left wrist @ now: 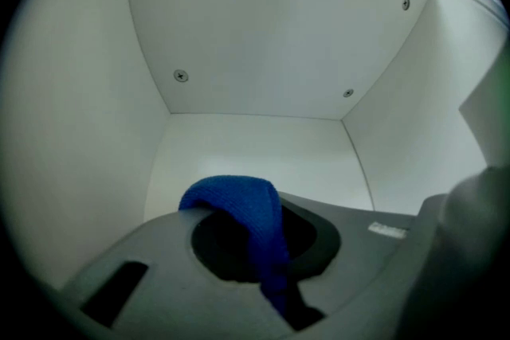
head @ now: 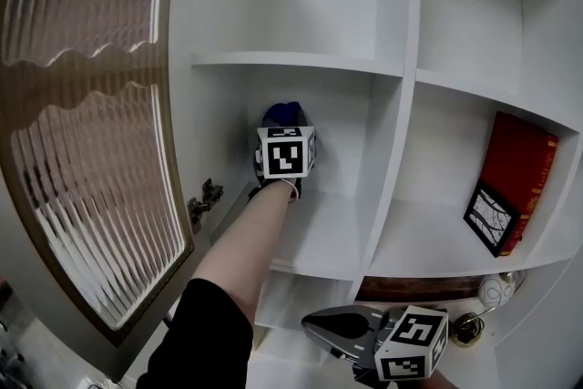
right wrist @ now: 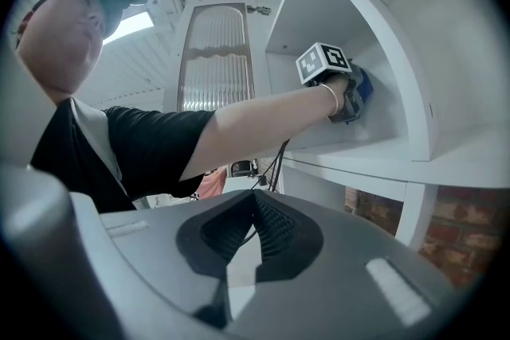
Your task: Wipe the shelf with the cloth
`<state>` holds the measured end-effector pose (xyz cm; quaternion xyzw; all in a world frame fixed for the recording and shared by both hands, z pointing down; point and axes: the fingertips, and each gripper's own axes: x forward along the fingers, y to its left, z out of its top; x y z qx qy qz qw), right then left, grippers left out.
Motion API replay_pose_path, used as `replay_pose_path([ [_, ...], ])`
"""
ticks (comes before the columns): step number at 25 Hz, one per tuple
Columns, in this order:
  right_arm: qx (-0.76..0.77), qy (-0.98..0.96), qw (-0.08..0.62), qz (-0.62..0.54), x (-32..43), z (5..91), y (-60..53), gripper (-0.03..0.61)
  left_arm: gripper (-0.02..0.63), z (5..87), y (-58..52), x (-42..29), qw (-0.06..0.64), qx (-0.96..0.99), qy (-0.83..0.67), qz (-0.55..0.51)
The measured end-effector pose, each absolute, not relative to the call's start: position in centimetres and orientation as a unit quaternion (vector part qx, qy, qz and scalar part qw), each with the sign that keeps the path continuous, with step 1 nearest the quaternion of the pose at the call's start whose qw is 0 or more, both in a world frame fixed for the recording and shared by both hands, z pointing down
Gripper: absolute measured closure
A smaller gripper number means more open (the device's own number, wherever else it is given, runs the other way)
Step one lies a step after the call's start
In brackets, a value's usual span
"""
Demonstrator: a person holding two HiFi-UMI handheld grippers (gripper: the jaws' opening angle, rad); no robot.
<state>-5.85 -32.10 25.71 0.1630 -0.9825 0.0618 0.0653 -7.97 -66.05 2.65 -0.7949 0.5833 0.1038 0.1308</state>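
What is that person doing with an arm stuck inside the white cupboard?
The person is getting at a shelf to wipe it. The left gripper is reached deep into one white compartment, with its jaws shut on a blue cloth. The right gripper is held low outside the cupboard, with its jaws together and nothing in them. The cupboard's glass door stands open at the left.

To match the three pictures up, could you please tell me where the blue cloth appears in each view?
Head view: blue cloth peeks above the marker cube, in the middle-left cubby.
Left gripper view: low centre, pinched in the left claw.
Right gripper view: upper right, just right of that cube.
Shared landmark: the cubby's white walls around the cloth.
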Motion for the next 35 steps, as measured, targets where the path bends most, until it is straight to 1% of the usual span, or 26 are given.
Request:
replay_pose_path([
  [6,0.168,-0.982,0.063,0.064,-5.4,25.9,-32.2,0.569,0.607,3.2,-65.4,-3.5,0.139,-0.83,0.533,0.089],
  [20,0.19,-0.977,0.055,0.076,-3.5,26.6,-32.7,0.569,0.607,3.1,-64.5,3.2,0.132,-0.89,0.425,0.103],
  [24,0.183,-0.978,0.049,0.086,-3.6,26.7,-32.7,0.569,0.606,3.2,-62.7,4.5,0.12,-0.934,0.321,0.106],
  [26,0.175,-0.98,0.051,0.083,-4.0,26.6,-32.5,0.569,0.606,2.7,-61.6,3.4,0.124,-0.938,0.297,0.129],
  [29,0.156,-0.983,0.053,0.078,-5.2,26.6,-32.1,0.569,0.606,2.2,-62.6,-1.7,0.149,-0.889,0.411,0.137],
  [32,0.134,-0.986,0.06,0.077,-6.4,27.1,-31.6,0.569,0.611,3.4,-64.4,-6.5,0.131,-0.836,0.522,0.109],
  [35,0.121,-0.988,0.064,0.068,-6.9,27.4,-31.2,0.569,0.612,4.9,-65.6,-9.7,0.119,-0.8,0.584,0.067],
])
